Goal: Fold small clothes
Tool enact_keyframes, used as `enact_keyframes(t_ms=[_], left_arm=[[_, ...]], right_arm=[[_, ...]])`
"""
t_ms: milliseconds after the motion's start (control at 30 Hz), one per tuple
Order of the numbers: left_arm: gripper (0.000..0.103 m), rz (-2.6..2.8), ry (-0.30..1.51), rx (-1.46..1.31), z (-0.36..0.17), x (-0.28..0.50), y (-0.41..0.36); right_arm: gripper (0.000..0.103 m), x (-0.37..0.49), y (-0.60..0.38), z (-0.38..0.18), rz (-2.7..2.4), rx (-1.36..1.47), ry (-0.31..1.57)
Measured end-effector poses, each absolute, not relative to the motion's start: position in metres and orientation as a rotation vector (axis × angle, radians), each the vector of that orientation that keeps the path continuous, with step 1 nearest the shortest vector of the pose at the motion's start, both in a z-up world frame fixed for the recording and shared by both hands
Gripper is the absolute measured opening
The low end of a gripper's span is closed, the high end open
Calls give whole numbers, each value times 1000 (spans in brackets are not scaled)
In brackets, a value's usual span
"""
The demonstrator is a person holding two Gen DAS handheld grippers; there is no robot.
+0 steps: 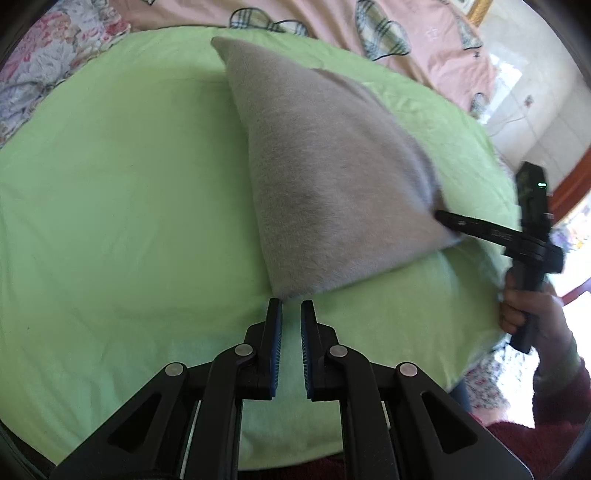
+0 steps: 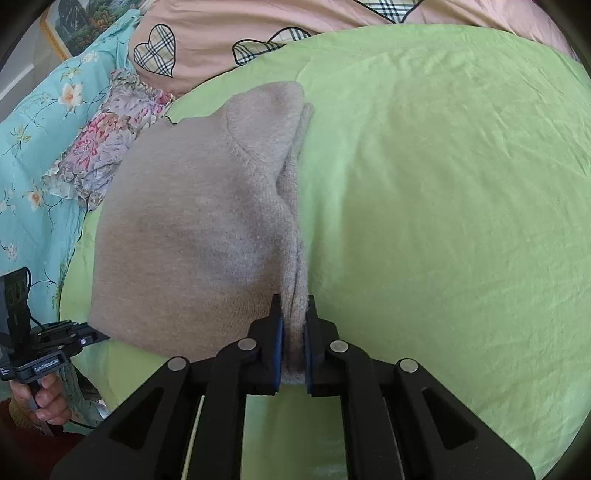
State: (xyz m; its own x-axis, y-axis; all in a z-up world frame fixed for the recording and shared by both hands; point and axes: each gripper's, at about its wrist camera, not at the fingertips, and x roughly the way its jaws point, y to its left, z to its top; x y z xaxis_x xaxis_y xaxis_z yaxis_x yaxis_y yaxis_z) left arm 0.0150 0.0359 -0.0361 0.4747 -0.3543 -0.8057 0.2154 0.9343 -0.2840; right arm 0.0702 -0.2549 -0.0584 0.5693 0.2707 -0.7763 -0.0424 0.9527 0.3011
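Beige knit, soft and fuzzy, made up the small garment (image 1: 332,166) that lay on the lime-green sheet (image 1: 110,184) of the bed, and every place here is given from that garment. Its long axis ran away from the person, from a wide near edge to a narrow far tip close to the pink heart-print quilt (image 1: 332,22). The right gripper (image 2: 293,332) sat at the garment's near right corner, its jaws drawn narrow and pinching a bunched fold of the knit between the blue pads. The left gripper (image 1: 291,317) sat at the garment's near left corner. Its jaws stood narrow too, but in its own view the knit ended just at the fingertips, and the right wrist view showed the tips meeting the corner without showing cloth between them, so whether it really held the cloth I could not tell. Both hands were thus on the near edge, about equally close, with the whole length of the garment stretching ahead of them. As a judgement, the coming fold would turn on carrying that near edge forward along the long axis toward the far tip, and a weak left grip could let that corner slip and skew the fold.
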Motion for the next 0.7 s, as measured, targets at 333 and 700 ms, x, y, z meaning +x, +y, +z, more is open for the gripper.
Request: enact_keyframes(t_ms=[333, 700], left_arm=[[11, -421, 882, -136, 14, 30, 40], [14, -416, 839, -202, 18, 96, 24]], right_arm=[[30, 55, -273, -22, 64, 258, 901], [33, 121, -201, 19, 292, 209, 798]])
